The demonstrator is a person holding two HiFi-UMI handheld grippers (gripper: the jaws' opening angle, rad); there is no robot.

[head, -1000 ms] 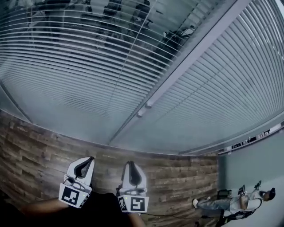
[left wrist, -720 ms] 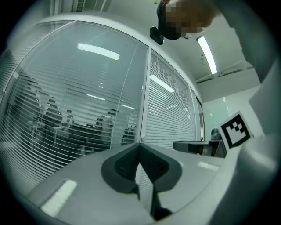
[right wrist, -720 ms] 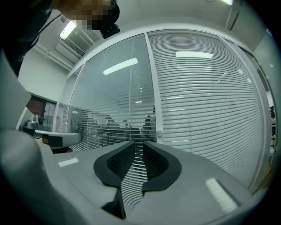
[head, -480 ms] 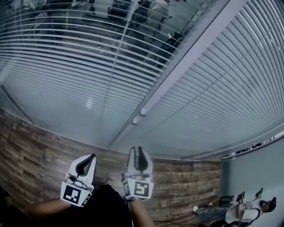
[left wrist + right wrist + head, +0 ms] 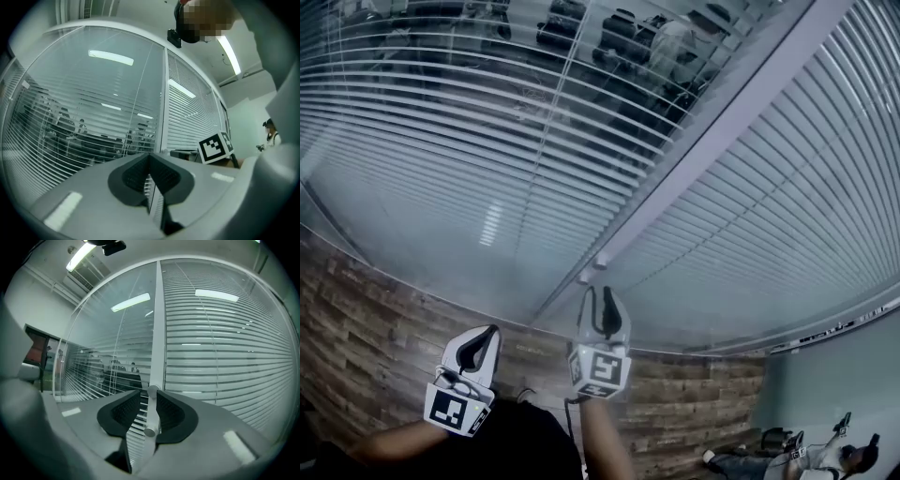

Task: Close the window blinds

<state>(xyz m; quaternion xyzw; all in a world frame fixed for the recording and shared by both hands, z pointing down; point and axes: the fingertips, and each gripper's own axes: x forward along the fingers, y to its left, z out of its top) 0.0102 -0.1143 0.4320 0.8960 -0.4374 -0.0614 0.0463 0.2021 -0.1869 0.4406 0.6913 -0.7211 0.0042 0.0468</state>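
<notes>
Two hand-held grippers. Right hand-held gripper (image 5: 601, 298): jaws just opened partway, white blind handle (image 5: 150, 411) between them, unpinched. Left hand-held gripper (image 5: 487, 336): closed, empty. Slats (image 5: 431, 122) ahead stand open.

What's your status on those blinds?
Left hand-held gripper shut, empty. Right hand-held gripper just opening, knob between jaws, ungripped. Left blind open, right blind closed. Nothing blocking.
</notes>
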